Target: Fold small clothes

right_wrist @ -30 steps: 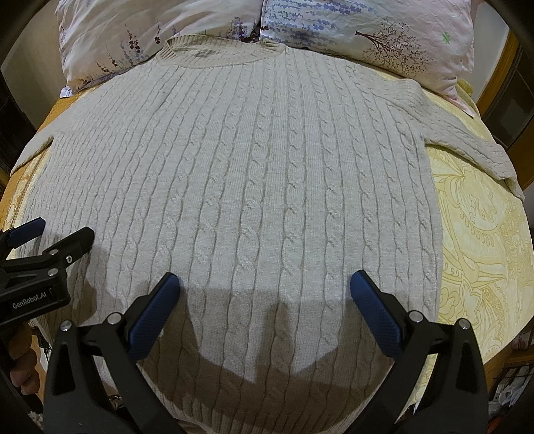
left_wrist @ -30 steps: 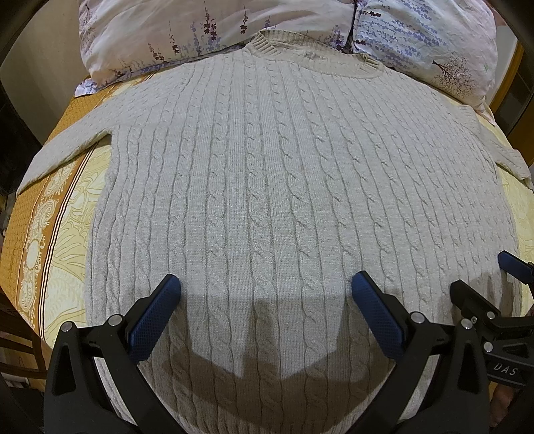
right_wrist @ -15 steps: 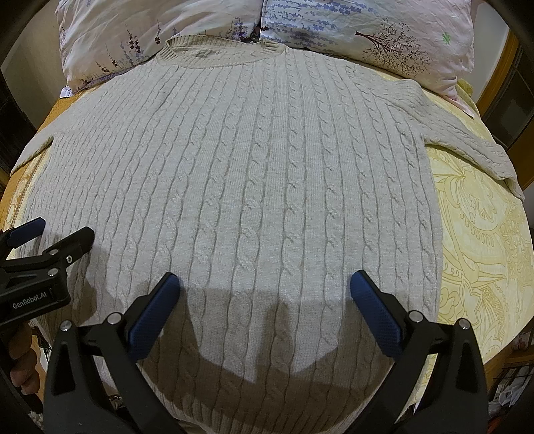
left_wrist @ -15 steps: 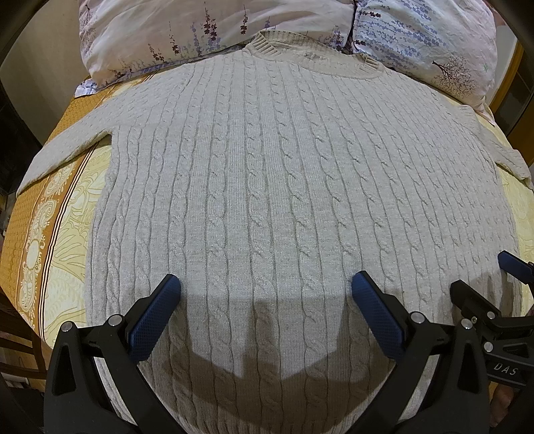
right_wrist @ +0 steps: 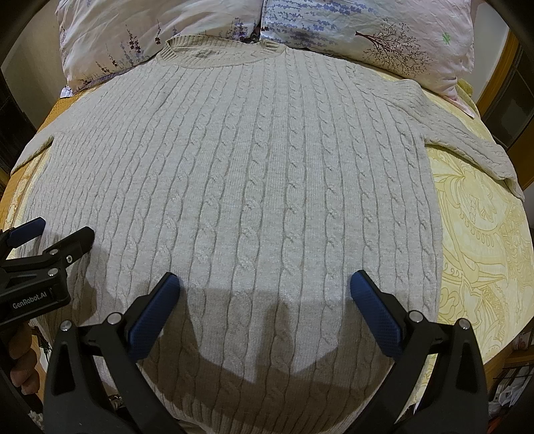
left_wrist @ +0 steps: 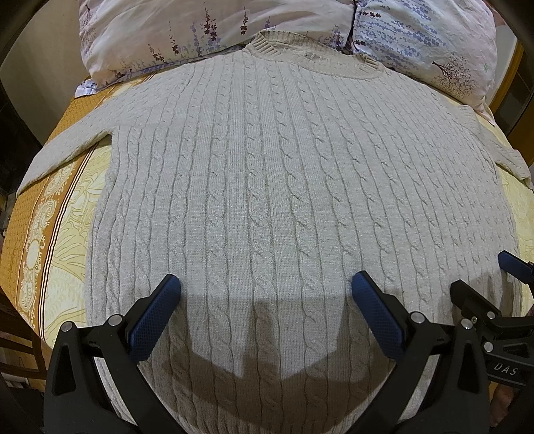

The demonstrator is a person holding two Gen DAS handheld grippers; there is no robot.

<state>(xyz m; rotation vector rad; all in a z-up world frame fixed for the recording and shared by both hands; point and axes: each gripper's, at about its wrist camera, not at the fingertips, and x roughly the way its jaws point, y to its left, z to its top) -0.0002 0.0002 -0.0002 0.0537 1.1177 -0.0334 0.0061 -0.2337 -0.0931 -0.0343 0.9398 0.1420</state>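
Bed [left_wrist: 63, 213] under a yellow and orange patterned cover, filling both views from edge to edge. Spread flat on it, front or back up (cannot tell which), a pale grey cable-knit sweater [left_wrist: 293, 187], unfolded, collar toward the far end and hem toward the cameras. Collar resting against two floral pillows: a white one with purple sprigs [left_wrist: 187, 30] on the left, a lavender-printed one with a small tree motif [left_wrist: 430, 36] on the right. Left sleeve [left_wrist: 66, 147] stretched out sideways over the orange border of the cover; right sleeve [right_wrist: 467, 147] angled out and slightly down across the yellow part, cuff near the bed's right edge.

Left tool [left_wrist: 265, 290] above the lower part of the sweater, left of centre, blue-padded fingers [left_wrist: 157, 310] spread wide, nothing between them. Whether the pads touch the knit: cannot tell. Right tool [right_wrist: 263, 290] above the lower right part of the sweater, fingers [right_wrist: 373, 310] likewise spread wide, gripping nothing. Shadows of both tools falling on the knit near the hem.

Each tool visible at the edge of the other's view, just beside it. A hand [right_wrist: 20, 360] wrapped around the left tool's grip, at the lower left of the right wrist view.
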